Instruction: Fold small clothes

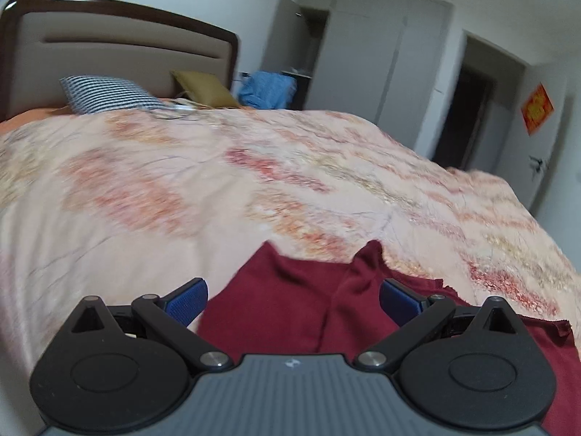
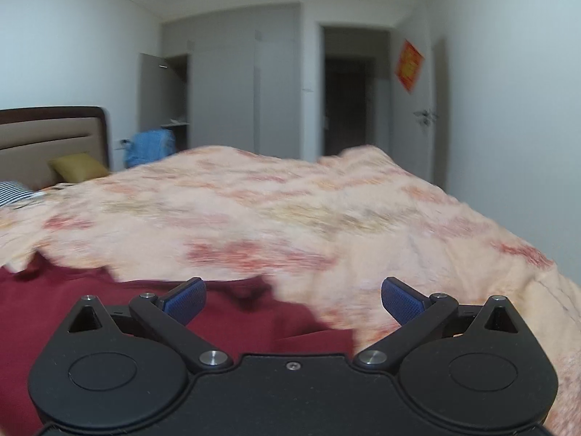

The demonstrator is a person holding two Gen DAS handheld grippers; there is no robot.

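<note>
Where the bed runs back toward its headboard, a striped pillow lies at the far left with an olive cushion just beside it, and a blue bundle sits past the bed's far side, near the open wardrobe door. Spread over the bed is a peach bedspread with reddish blotches, somewhat blurred in both views. On its near edge lies the dark red garment, rumpled, with two peaks of cloth raised at its far edge and a fold running down its middle. The left tongs hang over it with their blue pads spread wide, the cloth showing between them, neither pad gripping it. Further right, the right tongs are likewise spread wide; their left pad is over the garment's right end, their right pad over bare bedspread. Beyond, a dark doorway opens in the far wall, a red poster hangs beside it, and a door handle shows at the right.
</note>
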